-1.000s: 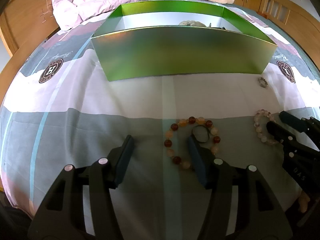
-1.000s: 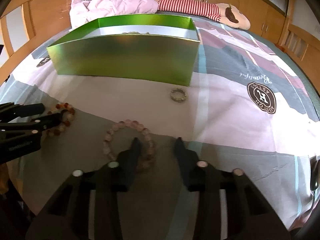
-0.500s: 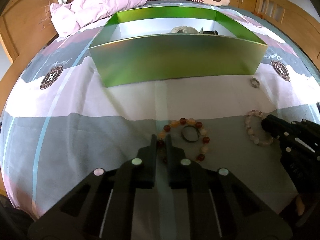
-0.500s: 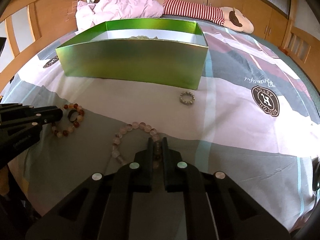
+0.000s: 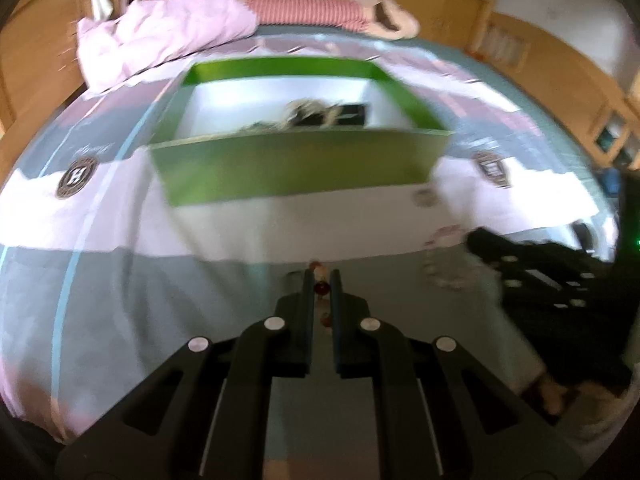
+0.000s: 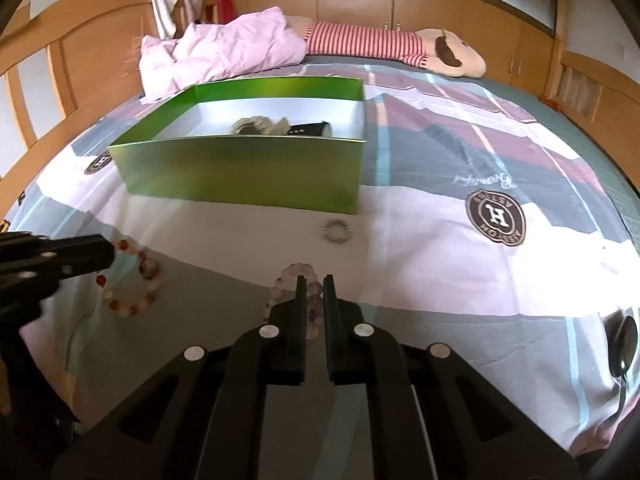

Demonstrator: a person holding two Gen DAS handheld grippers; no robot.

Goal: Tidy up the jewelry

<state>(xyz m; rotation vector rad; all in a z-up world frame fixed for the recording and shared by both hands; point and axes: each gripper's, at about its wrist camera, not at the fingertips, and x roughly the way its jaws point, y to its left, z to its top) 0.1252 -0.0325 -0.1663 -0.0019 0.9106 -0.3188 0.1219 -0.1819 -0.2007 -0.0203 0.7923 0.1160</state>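
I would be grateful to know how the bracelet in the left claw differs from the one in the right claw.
The red and amber bracelet has beads of mixed colours, dark red among pale ones; the pale pink bracelet is nearly one soft tint. The first is gripped by the left claw, the second by the right claw. Both are beaded loops, pinched at one side, in front of the green box.

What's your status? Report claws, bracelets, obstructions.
Left claw shut on red bracelet. Right claw shut on pink bracelet. Green box ahead, open. Small ring loose on bedspread.
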